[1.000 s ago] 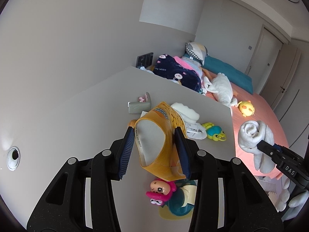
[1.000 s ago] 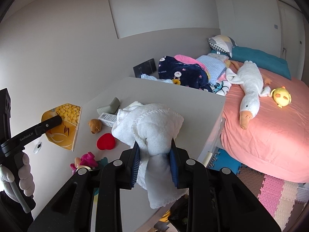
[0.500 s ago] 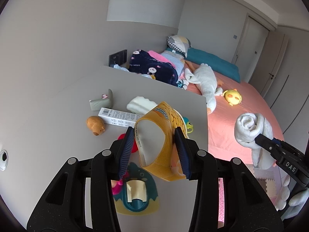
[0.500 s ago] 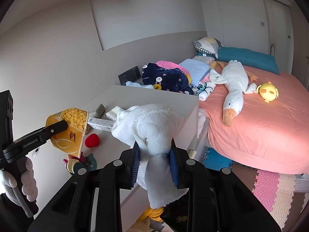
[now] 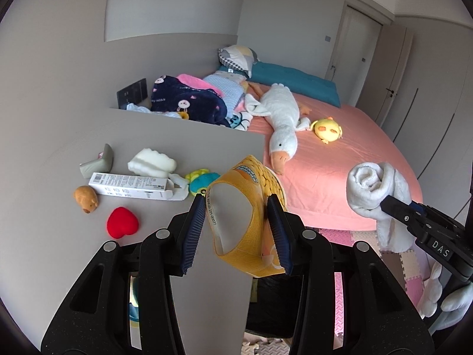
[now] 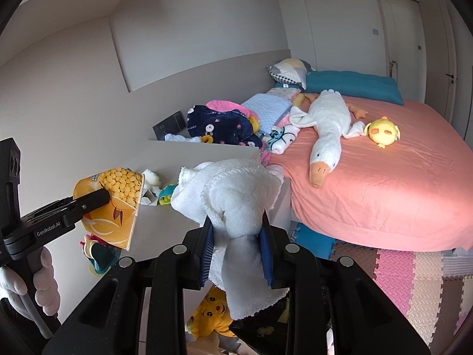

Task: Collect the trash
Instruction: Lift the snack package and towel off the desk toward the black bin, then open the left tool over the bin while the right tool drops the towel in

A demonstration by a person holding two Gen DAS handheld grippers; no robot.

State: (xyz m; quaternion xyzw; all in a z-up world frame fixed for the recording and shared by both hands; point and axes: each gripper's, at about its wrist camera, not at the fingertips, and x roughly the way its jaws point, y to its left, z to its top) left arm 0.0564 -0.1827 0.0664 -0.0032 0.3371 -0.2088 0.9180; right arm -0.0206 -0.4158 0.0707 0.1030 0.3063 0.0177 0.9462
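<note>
My left gripper point(image 5: 236, 230) is shut on a yellow snack carton point(image 5: 245, 216) and holds it over the front right edge of the grey table point(image 5: 88, 207). The carton also shows in the right wrist view point(image 6: 115, 204), with the left gripper's finger point(image 6: 88, 201) across it. My right gripper point(image 6: 236, 251) is shut on a rolled white towel point(image 6: 233, 201), held in the air beside the table's corner. The towel also shows in the left wrist view point(image 5: 375, 189). A white cardboard box point(image 5: 133, 189) lies on the table.
On the table lie a red heart point(image 5: 121, 226), a brown toy point(image 5: 85, 202), a white sponge point(image 5: 152, 164), a grey wedge point(image 5: 97, 165) and a green-blue toy point(image 5: 201, 182). A pink bed point(image 5: 340, 162) with a plush goose point(image 5: 280, 124) is to the right. Foam mats point(image 6: 399, 272) cover the floor.
Both grippers have drawn back and to the right, off the table toward its edge, each still holding its object. More of the bed and floor shows now.
</note>
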